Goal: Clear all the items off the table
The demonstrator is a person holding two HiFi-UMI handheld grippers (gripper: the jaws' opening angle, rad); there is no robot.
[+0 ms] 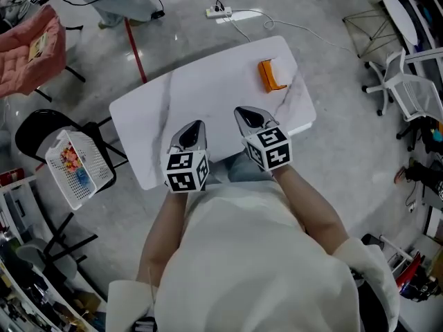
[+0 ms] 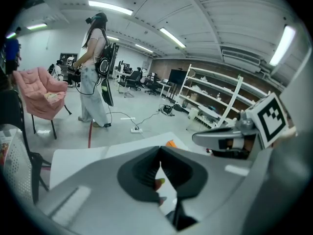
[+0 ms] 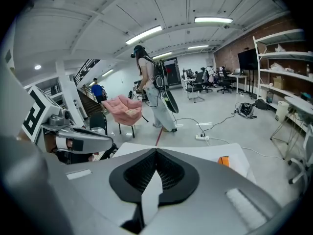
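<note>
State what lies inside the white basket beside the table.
The basket holds red and yellow things and a blue thing; anything beneath them is covered.

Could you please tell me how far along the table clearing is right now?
Apparently done: the white table is bare except for one orange item near its far right corner, and the basket beside it holds colourful things. In hand: nothing; the left claw and right claw are both shut and empty. Left: that orange item.

Bare tabletop short of orange item
</note>
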